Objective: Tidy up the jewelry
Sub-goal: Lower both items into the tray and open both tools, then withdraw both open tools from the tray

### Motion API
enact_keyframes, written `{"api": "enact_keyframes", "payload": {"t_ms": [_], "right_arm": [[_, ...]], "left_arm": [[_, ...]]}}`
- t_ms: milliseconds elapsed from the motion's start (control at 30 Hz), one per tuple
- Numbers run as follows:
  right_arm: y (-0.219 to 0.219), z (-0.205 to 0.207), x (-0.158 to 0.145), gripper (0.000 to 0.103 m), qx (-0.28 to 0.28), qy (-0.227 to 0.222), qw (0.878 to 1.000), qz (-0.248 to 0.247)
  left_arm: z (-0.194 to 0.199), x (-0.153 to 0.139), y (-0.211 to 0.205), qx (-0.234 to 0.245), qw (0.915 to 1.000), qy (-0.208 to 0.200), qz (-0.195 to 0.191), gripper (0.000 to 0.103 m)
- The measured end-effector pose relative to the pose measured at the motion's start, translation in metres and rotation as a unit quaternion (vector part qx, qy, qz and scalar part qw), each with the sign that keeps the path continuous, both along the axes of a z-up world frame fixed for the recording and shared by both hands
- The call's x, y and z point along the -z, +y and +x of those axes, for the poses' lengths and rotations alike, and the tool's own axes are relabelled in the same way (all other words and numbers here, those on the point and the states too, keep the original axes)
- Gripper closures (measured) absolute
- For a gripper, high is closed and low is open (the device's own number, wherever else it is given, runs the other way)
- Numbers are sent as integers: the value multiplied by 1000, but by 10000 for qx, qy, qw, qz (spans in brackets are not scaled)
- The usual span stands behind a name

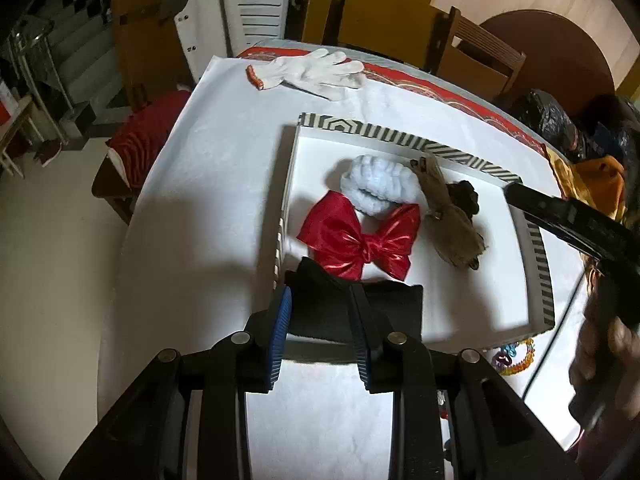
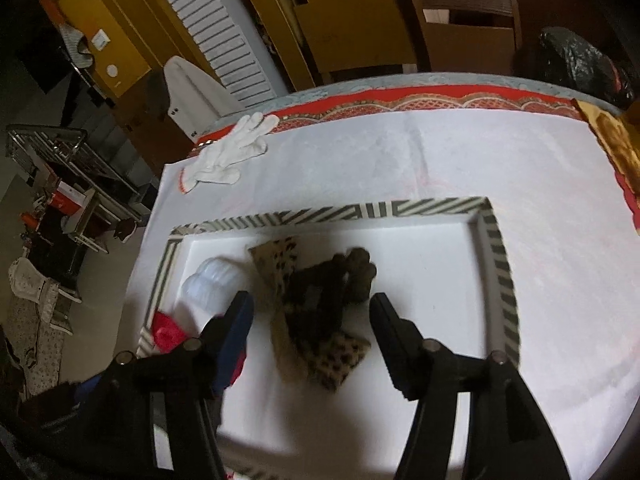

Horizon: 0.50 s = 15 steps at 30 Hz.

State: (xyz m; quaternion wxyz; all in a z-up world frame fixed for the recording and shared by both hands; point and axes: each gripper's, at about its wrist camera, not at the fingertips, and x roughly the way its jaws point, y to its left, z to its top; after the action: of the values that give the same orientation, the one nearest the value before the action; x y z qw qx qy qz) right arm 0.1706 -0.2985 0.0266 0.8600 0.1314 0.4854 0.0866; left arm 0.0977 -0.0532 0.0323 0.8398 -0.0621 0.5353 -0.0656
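Observation:
A tray with a striped rim (image 1: 400,136) (image 2: 360,210) holds a white fluffy scrunchie (image 1: 380,188) (image 2: 212,284), a red satin bow (image 1: 356,236) (image 2: 166,332), a leopard-print bow (image 1: 452,220) (image 2: 332,360) and a dark fuzzy piece (image 1: 464,196) (image 2: 352,272). A black fabric piece (image 1: 396,308) lies in the tray's near corner. My left gripper (image 1: 320,292) stands open over it, fingers apart. My right gripper (image 2: 312,320) (image 1: 560,216) is wide open just above the leopard-print bow, with a finger on each side of it and not touching.
A white work glove (image 1: 312,72) (image 2: 228,152) lies at the far edge of the white cloth. A colourful bead bracelet (image 1: 516,356) rests on the table outside the tray's near right corner. A hand (image 1: 616,360) holds the right gripper. Chairs stand beyond the table.

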Motion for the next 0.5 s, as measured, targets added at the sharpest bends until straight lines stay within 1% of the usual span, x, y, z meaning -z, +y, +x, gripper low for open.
{"api": "enact_keyframes", "payload": {"t_ms": [167,233,500], "right_arm": [[0,-39,-22,39,-56,-250,9996,-112],[-1,-53,-29,38,-24,-328,9994,-77],[-5,-102,-43,37,5,-517,9985,-198]], "left_arm": [[-9,-7,-10,83,9997,-101,200,84],[-13,-8,-14,141,9995,-140,256,84],[-31,-14,-30,244,9985,-273,399,84]]}}
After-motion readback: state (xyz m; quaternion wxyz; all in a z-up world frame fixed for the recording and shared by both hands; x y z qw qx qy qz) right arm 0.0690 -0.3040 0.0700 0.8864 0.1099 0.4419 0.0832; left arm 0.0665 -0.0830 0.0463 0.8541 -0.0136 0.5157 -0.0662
